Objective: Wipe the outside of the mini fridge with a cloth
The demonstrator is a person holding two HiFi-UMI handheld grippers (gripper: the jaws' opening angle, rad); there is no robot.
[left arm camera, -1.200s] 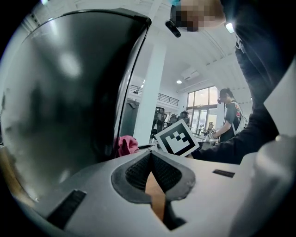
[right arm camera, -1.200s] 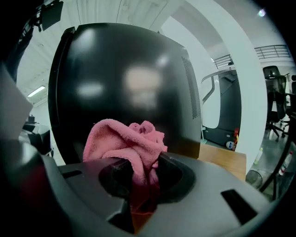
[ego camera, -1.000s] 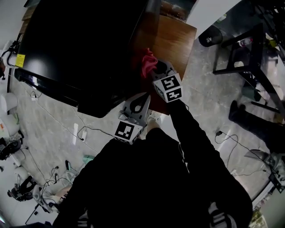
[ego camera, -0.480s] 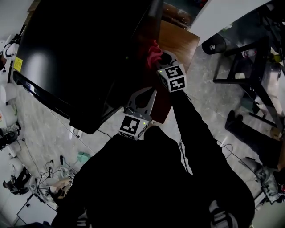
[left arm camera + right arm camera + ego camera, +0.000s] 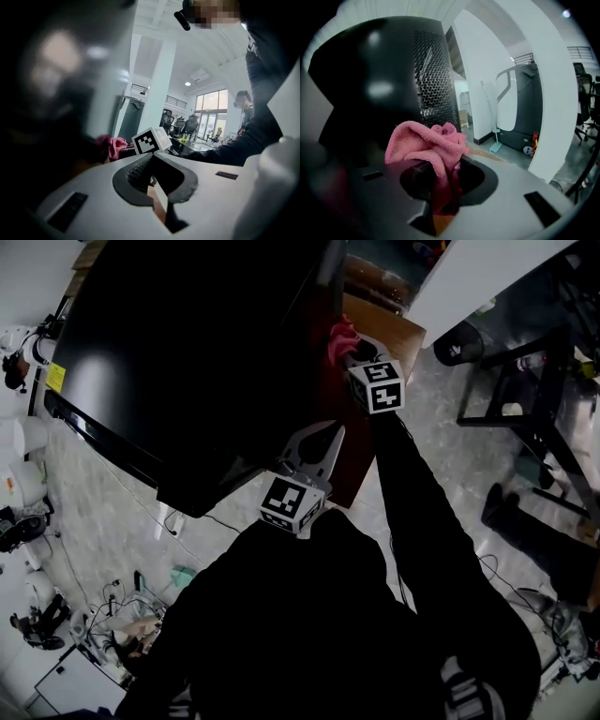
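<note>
The black mini fridge [image 5: 187, 343] fills the upper left of the head view. It stands on a brown wooden desk [image 5: 389, 329], and no view shows its inside.

The right gripper [image 5: 352, 352] is in the upper middle of the frame, at the fridge's right side. Its 2 fingers pinch a bunched pink cloth [image 5: 341, 335]. In the right gripper view the cloth [image 5: 429, 140] bulges up over the fingers against the fridge's dark side wall [image 5: 370, 84]. A perforated panel [image 5: 433, 75] on the fridge lies just beyond it.

The left gripper [image 5: 330, 435] sits lower, near the centre of the head view, beside the fridge's lower right edge. In the left gripper view its 2 fingers [image 5: 140, 171] are pressed together with nothing between them. The cloth [image 5: 112, 146] shows at the middle left of that view.
</note>
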